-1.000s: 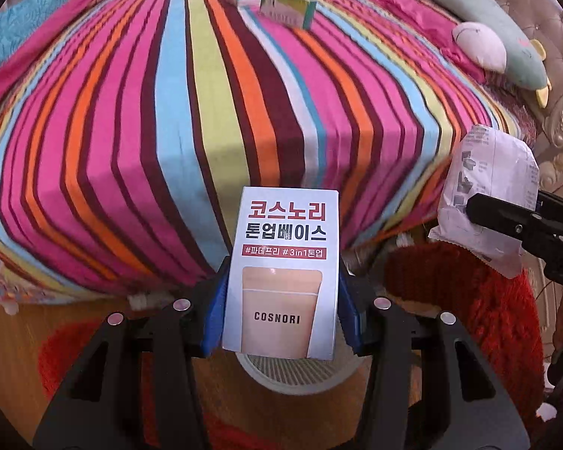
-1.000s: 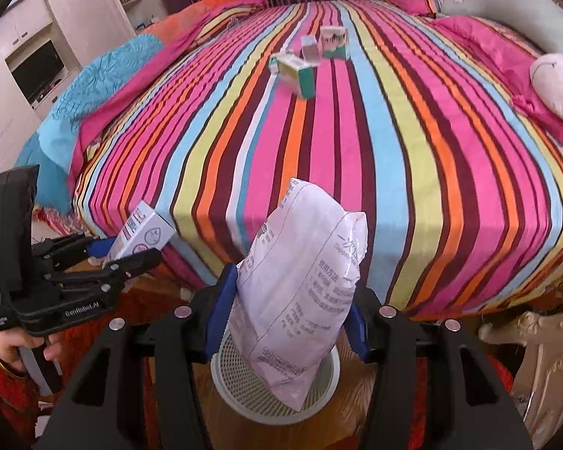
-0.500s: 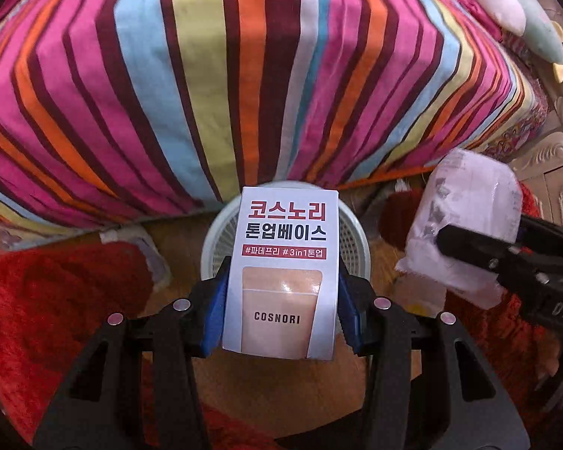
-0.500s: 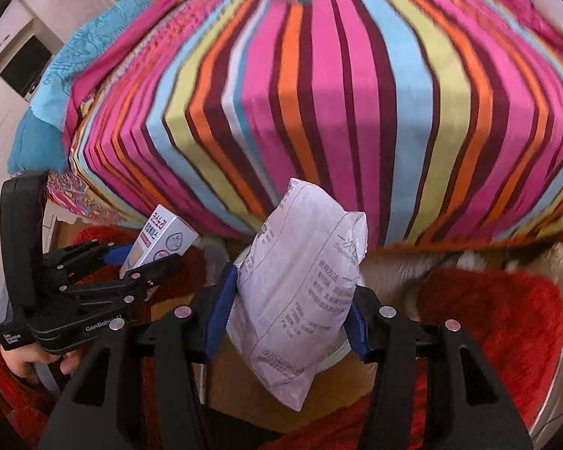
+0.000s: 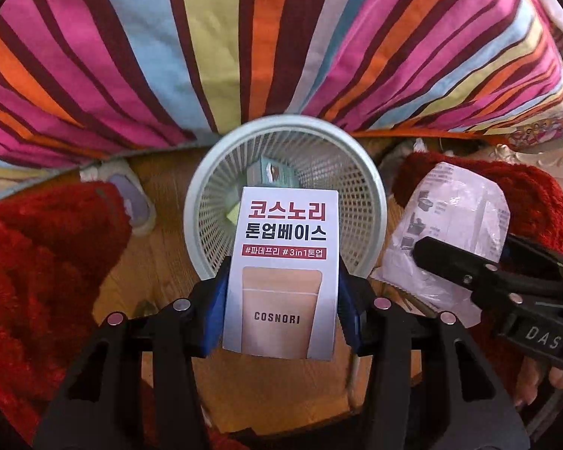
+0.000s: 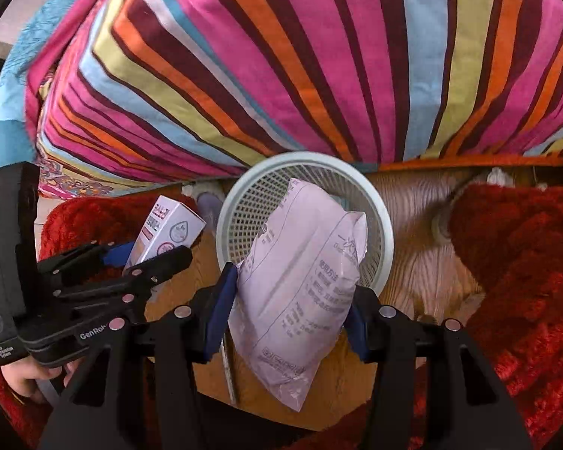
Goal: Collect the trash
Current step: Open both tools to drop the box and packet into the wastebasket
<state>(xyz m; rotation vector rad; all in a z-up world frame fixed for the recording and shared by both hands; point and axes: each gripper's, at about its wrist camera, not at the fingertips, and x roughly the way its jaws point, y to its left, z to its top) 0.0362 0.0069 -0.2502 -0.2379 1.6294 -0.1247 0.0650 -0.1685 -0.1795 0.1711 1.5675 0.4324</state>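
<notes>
Left gripper (image 5: pixel 281 302): jaws closed on a white box (image 5: pixel 281 273) printed "COSNORI", blue pads pressing both side faces. The box stands upright between the fingers, its top edge over the near rim of the bin (image 5: pixel 202 191).

Right gripper (image 6: pixel 289 305): jaws closed on a pale printed pouch (image 6: pixel 300 285), pads clamping its lower half. The pouch is tilted, its upper end leaning over the bin mouth.

In the left wrist view, the right gripper appears at right with the pouch beside the bin, outside its rim. In the right wrist view, the left gripper appears at left with the box just beside the bin rim. A hand (image 6: pixel 22 378) grips the left handle.

Bin: round, pale, mesh-walled, standing on a wood floor (image 6: pixel 416 262). It contains a teal carton (image 5: pixel 272 172) and a yellow item, partly hidden by the box.

Surroundings: red shaggy rugs (image 5: pixel 37 281) lie on both sides of the bin. A bed with a striped cover (image 5: pixel 281 37) rises directly behind it. A slipper (image 5: pixel 131 198) lies near the bed edge, left of the bin.
</notes>
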